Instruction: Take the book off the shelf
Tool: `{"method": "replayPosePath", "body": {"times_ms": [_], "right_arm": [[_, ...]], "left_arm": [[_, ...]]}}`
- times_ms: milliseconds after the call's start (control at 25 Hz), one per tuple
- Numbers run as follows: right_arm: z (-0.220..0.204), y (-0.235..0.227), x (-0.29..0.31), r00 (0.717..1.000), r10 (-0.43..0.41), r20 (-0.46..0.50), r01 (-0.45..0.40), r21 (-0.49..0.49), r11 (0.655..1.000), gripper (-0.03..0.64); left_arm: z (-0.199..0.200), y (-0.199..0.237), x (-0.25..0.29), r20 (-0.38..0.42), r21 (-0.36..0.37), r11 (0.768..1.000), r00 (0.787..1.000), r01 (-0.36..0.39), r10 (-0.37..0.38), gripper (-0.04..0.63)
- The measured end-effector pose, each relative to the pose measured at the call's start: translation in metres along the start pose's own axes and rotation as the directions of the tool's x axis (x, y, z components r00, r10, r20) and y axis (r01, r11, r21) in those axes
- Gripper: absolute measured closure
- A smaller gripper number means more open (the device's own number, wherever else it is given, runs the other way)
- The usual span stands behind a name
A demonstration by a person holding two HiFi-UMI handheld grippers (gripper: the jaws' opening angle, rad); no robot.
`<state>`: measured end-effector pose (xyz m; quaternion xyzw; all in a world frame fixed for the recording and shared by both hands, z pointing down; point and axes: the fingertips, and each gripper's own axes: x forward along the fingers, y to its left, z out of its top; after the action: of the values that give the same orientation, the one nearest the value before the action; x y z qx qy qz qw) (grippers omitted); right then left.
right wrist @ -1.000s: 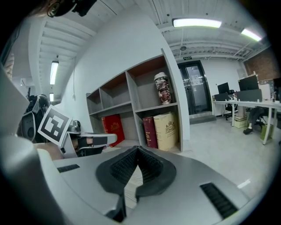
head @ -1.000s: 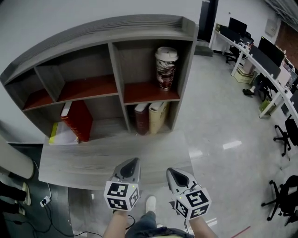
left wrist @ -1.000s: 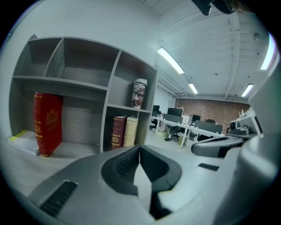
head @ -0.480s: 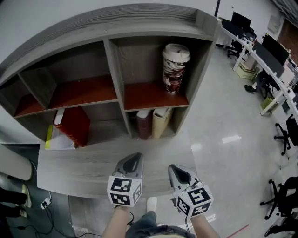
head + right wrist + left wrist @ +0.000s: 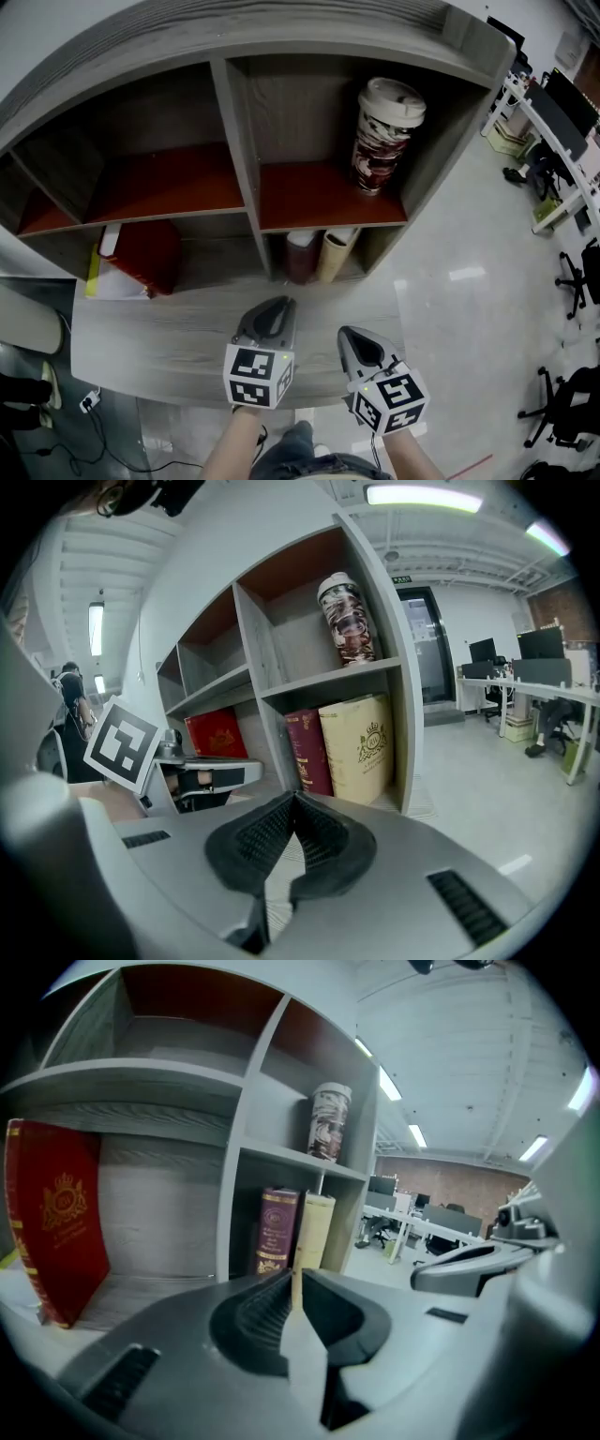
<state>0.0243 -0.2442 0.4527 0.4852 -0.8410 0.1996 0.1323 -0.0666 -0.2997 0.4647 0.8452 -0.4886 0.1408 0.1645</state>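
In the shelf's (image 5: 236,141) lower left compartment the red book (image 5: 141,255) leans, well left of both tools. Your left gripper (image 5: 272,314), jaws together on nothing, hovers over the bench's (image 5: 169,337) front edge. The maroon book (image 5: 300,258) stands upright straight ahead of it in the lower right compartment, touching the cream book (image 5: 333,255). Your right gripper (image 5: 349,337), likewise closed and empty, faces that pair from slightly right. A cup (image 5: 384,136) stands alone in the upper right compartment.
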Motion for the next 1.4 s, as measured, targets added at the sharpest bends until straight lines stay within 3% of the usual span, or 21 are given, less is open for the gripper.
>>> {"method": "replayPosePath", "body": {"times_ms": [400,640,1000,1400], "right_arm": [[0.001,-0.008,0.031,0.999,0.023,-0.037,-0.023,-0.001,1.000,0.609],[-0.008,-0.014,0.039,0.998,0.020,-0.059,-0.019,0.016,1.000,0.609],[-0.020,-0.029,0.046,0.996,0.008,-0.092,-0.004,0.046,0.999,0.609],[-0.028,-0.043,0.052,0.993,-0.004,-0.119,0.011,0.062,0.998,0.609]], "left_arm": [[0.007,0.017,0.037,-0.015,-0.019,1.000,1.000,-0.022,0.021,0.476],[0.003,0.021,0.061,-0.048,-0.033,0.999,0.998,-0.029,0.027,0.379],[-0.005,0.034,0.092,-0.081,-0.038,0.998,0.996,-0.046,0.042,0.370],[-0.005,0.029,0.117,-0.084,0.028,0.999,0.996,-0.033,0.035,0.370]]}}
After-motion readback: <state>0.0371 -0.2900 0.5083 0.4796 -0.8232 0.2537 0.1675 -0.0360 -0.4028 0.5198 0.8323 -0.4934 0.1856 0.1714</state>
